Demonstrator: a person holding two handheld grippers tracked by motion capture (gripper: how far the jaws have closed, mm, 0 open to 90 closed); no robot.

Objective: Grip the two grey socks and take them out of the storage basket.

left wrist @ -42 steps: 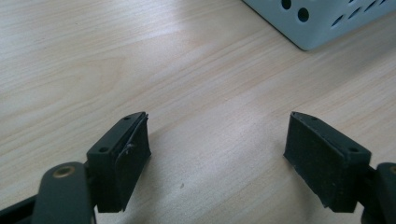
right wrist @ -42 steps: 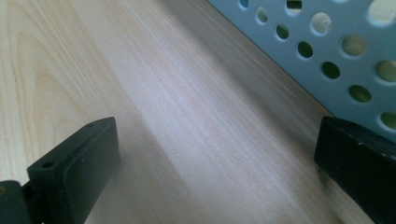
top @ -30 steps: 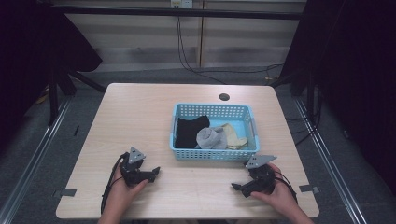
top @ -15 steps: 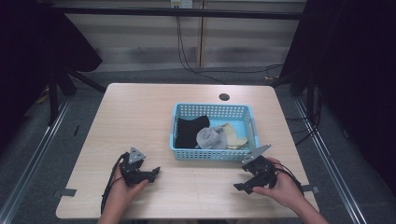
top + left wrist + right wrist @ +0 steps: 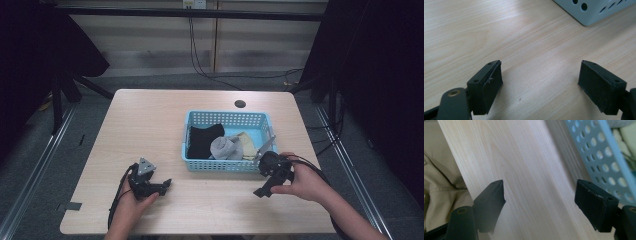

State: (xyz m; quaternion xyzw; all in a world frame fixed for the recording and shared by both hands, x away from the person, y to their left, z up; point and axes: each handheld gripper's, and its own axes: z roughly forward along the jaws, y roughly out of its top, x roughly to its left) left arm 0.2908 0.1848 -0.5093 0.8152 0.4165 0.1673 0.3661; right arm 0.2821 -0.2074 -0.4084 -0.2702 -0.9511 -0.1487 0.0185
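Item: blue basket (image 5: 200, 164) w/ socks, centre-right of the table (image 5: 150, 120).

- Contents, as we read them from the high view: black sock (image 5: 204, 140) at the basket's left, grey sock (image 5: 225, 148) bundled in the middle, pale yellowish sock (image 5: 246, 145) to its right. Long axis of basket runs left-right across the table.
- Right gripper (image 5: 263, 189): we hold it just beside the basket's front right corner, tilted, jaws wide apart, nothing between them. In the right gripper view the perforated basket wall (image 5: 599, 157) sits close at upper right, bare wood between the jaws.
- Left gripper (image 5: 165, 184): on the table, front-left of the basket, jaws wide apart, empty; in the left gripper view a basket corner (image 5: 594, 10) lies ahead & to the right, apart from the jaws.
- Key relation: socks lie up & left of the right gripper, over the front wall; right hand is nearer. We judge the rim is the one obstacle: need to lift over it, then come down on the grey sock.
- Misc.: dark round hole (image 5: 240, 104) in the table behind the basket.
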